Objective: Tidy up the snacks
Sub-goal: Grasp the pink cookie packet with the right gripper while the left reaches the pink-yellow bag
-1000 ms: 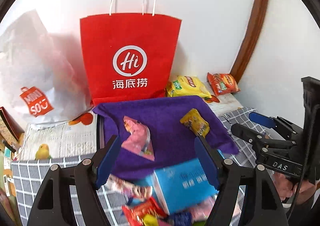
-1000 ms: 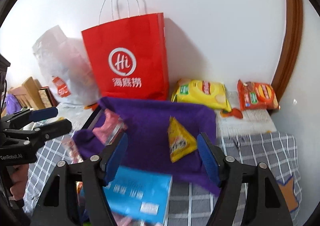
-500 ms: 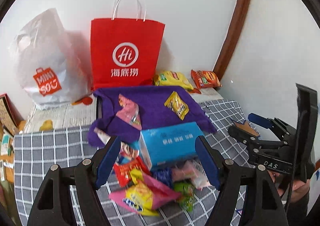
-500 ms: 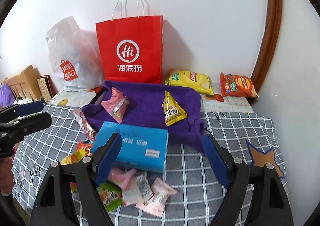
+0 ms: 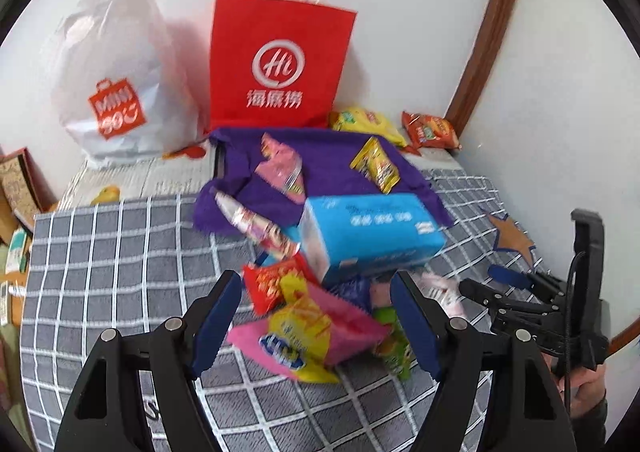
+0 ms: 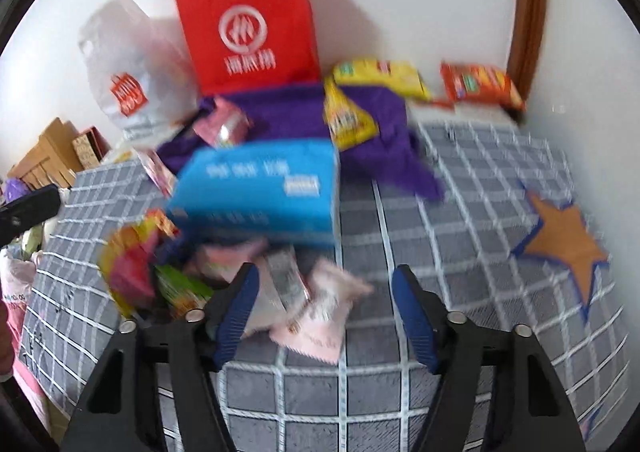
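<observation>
From the left wrist view, I see my left gripper (image 5: 316, 316) with its jaws spread and nothing pinched, hanging over a heap of snack packets on the grey checked cloth (image 5: 120, 252). A pink and yellow packet (image 5: 308, 336) lies between the blue pads without touching them, with a red packet (image 5: 272, 280) just behind it. The blue tissue box (image 5: 368, 236) sits beyond, its far edge on the purple towel (image 5: 320, 160), which carries a pink packet (image 5: 280, 168) and a small yellow packet (image 5: 376, 164). A red paper bag (image 5: 280, 60) and a white plastic bag (image 5: 116, 68) stand against the wall. The right gripper (image 5: 496, 288) shows at the right edge.

The right wrist view is blurred. My right gripper (image 6: 324, 308) has just been narrowing its jaws, yet they still stand apart; pale pink packets (image 6: 320, 312) lie between them, probably untouched. The tissue box (image 6: 264, 192) is just ahead, and a brown star patch (image 6: 564, 240) marks the cloth at right.
</observation>
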A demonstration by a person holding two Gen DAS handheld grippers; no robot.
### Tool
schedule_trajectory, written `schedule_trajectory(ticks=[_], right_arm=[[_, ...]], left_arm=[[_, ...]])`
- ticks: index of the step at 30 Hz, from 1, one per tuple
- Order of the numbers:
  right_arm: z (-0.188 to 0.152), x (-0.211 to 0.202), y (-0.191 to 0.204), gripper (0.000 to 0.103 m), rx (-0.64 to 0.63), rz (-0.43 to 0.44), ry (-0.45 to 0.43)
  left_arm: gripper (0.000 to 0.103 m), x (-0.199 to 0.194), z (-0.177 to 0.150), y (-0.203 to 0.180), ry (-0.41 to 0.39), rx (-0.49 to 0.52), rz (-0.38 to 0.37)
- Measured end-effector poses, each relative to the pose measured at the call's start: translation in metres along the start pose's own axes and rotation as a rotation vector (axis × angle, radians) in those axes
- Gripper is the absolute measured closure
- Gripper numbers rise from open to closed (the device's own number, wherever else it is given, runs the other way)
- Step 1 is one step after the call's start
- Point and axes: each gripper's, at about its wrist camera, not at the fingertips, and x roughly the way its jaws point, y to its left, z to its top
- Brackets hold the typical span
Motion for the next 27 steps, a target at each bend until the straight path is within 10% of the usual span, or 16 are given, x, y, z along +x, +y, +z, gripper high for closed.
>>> schedule_trajectory(ticks=[12, 19, 27], right_arm=[[-0.024, 0.034, 0.000, 0.050, -0.002, 0.011, 0.065], [-0.012, 0.047, 0.001, 0.033, 0.023, 0.049, 0.054], [-0.020, 0.032, -0.025, 0.065, -0.011, 0.089, 0.045]], left_arm=[[0.028, 0.025, -0.022, 0.025, 0.091, -0.095, 0.024], [0.028, 0.032, -0.022, 0.028, 0.120, -0.121, 0.024], [0.028, 0.034, -0.025, 0.025, 0.124, -0.115, 0.015]])
